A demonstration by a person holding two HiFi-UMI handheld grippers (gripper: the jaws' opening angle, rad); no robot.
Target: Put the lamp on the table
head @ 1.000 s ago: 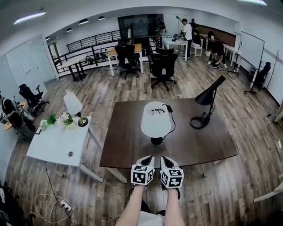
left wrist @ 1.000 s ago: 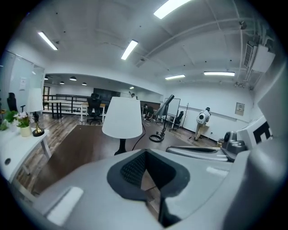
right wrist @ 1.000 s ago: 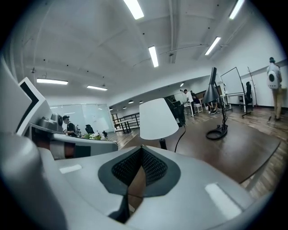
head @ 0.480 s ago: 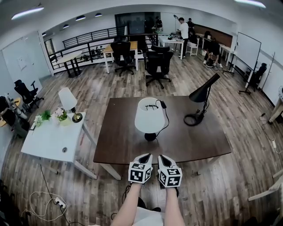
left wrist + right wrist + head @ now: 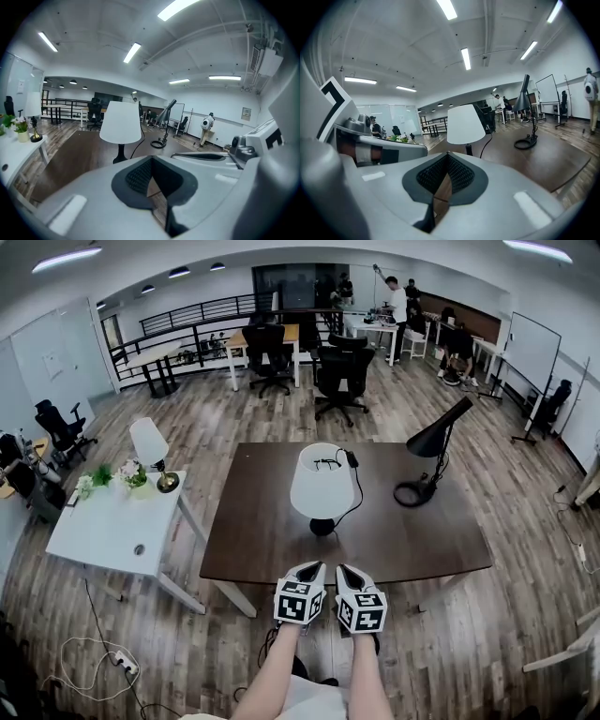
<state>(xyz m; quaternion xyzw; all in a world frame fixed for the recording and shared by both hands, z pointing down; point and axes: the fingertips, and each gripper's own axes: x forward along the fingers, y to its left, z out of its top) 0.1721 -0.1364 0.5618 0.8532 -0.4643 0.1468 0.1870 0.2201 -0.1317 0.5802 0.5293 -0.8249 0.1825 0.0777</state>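
Note:
A lamp with a white shade (image 5: 322, 486) and a black foot stands upright near the middle of the dark brown table (image 5: 262, 521). Its black cable (image 5: 354, 488) runs toward the table's far edge. Both gripper views show it straight ahead, as the lamp (image 5: 121, 123) and the lamp (image 5: 465, 124). My left gripper (image 5: 313, 568) and right gripper (image 5: 346, 570) hover side by side at the table's near edge, a short way in front of the lamp. Both are shut with nothing between the jaws, and they do not touch the lamp.
A black desk lamp (image 5: 436, 451) stands at the table's right side. A white table (image 5: 103, 531) on the left carries a small lamp (image 5: 150, 442) and flowers. Black office chairs (image 5: 342, 376) stand beyond the table, and a power strip (image 5: 112, 664) lies on the wood floor at lower left.
The head view has shifted slightly. The lamp stays on the brown table and both grippers stay shut at its near edge.

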